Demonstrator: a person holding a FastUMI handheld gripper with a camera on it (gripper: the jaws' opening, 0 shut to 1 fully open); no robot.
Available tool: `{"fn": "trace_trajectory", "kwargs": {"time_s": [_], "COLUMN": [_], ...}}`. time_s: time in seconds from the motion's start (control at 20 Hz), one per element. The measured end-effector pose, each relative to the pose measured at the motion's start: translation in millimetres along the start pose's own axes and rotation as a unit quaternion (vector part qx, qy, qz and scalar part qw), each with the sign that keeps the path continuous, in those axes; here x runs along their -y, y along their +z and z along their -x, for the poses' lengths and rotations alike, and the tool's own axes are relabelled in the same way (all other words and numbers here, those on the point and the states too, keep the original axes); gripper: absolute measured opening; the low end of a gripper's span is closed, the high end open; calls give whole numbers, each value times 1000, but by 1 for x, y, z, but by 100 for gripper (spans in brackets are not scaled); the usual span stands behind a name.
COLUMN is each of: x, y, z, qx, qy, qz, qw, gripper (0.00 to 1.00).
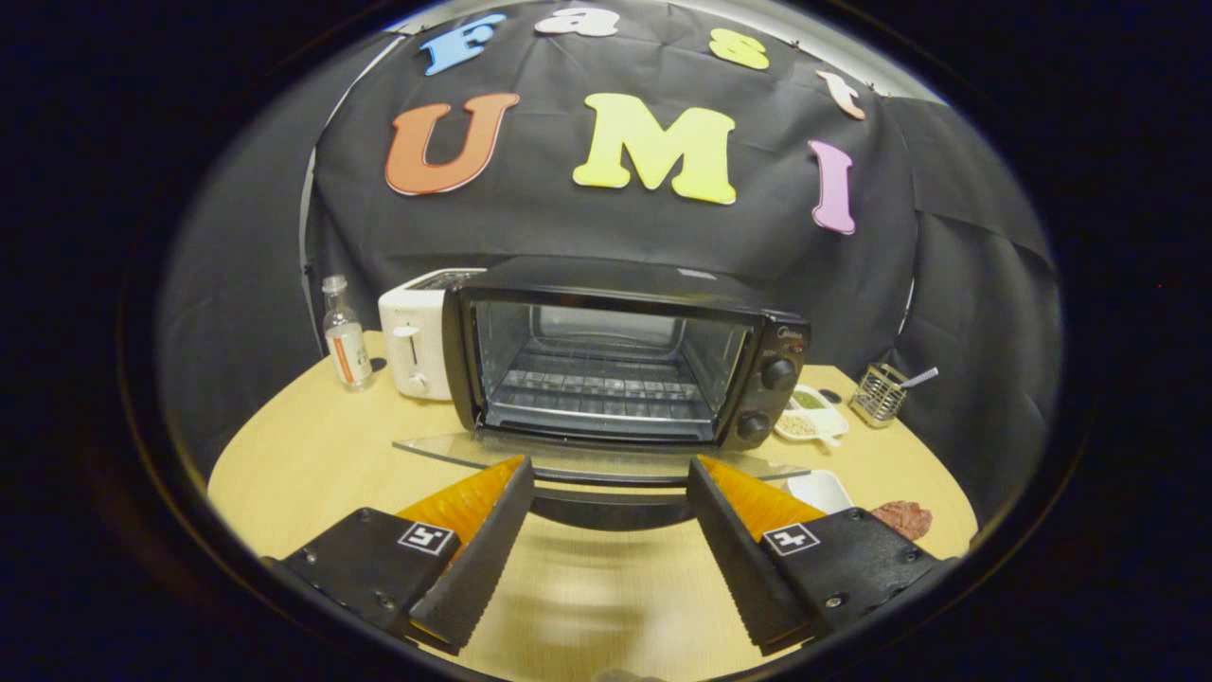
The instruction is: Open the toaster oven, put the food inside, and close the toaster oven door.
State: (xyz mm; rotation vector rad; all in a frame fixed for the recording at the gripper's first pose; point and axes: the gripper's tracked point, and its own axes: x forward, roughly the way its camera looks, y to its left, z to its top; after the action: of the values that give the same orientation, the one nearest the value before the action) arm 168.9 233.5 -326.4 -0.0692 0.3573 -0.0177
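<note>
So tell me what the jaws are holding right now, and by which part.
Nothing is held. The gripper is open, its jaws spread on either side of the handle of the toaster oven's lowered glass door, with no visible contact.

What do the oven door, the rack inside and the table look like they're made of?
Oven door, folded down ahead of the open gripper: likely clear glass, see-through and reflective. Rack: probably bare metal wire, shiny thin bars. Table: pale wood or wood-look laminate, matte.

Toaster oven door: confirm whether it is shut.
No. The toaster oven door lies folded down flat, just ahead of the open fingers, baring the empty rack.
</note>
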Motion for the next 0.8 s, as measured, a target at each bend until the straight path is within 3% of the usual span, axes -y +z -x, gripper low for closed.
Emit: {"fn": "trace_trajectory", "kwargs": {"time_s": [0.8], "x": [-8], "y": [-104], "z": [-7], "qx": [-98], "qy": [14], "qz": [20], "qw": [995], "gripper": [100]}}
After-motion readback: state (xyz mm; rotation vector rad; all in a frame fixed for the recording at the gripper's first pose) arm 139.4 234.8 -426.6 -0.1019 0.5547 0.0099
